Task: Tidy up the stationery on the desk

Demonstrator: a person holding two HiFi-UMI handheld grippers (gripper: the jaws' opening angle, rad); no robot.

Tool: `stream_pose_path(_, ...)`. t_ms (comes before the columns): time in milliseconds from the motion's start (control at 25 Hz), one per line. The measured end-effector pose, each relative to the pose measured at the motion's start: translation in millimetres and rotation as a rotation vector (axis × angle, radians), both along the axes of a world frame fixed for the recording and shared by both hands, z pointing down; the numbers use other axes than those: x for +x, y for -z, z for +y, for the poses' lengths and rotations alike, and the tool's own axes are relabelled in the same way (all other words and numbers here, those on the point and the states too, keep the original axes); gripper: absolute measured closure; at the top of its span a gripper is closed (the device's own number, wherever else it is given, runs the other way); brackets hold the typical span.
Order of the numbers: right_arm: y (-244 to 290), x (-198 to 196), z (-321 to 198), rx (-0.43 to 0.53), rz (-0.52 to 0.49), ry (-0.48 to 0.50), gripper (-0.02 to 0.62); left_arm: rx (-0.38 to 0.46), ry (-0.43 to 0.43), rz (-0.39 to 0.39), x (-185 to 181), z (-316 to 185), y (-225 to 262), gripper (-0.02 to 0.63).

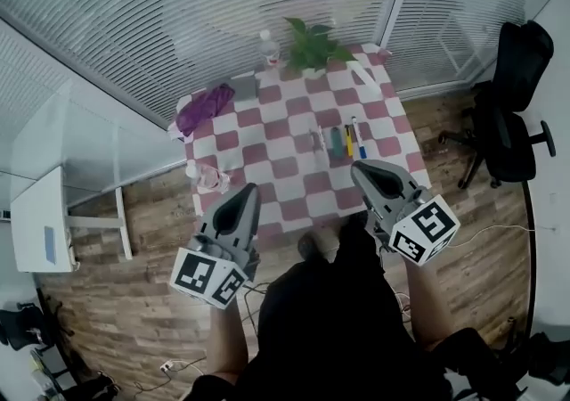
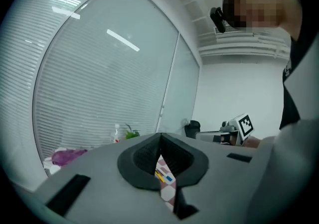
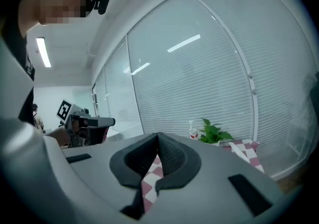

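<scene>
With the left gripper (image 1: pixel 248 192) and right gripper (image 1: pixel 360 168) both pressed together on nothing over the near edge of the checkered desk (image 1: pixel 267 136), the person should spread the right one, then reach toward eleven o'clock for the pens (image 1: pixel 344 142) lying side by side.

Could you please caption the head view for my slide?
Left gripper and right gripper, both shut and empty, held before a checkered desk with pens, plant and bottle.
</scene>
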State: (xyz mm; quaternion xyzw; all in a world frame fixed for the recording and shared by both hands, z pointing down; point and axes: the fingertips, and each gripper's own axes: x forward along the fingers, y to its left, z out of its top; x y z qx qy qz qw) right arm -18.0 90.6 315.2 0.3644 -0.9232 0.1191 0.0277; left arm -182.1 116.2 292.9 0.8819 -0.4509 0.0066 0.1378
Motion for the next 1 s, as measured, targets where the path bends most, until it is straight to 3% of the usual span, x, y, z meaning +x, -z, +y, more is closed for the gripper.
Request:
stream_pose_path(360, 59, -45, -11, 0.154, 0.027, 0.095, 0.574, 0.120, 0.066, -0.025, -34, -12, 56, 0.574)
stream_pose_path(1000, 41, -32, 3, 0.090, 0.024, 0.061, 0.574, 0.093, 0.033, -0.024, -20, -9, 44, 0.574)
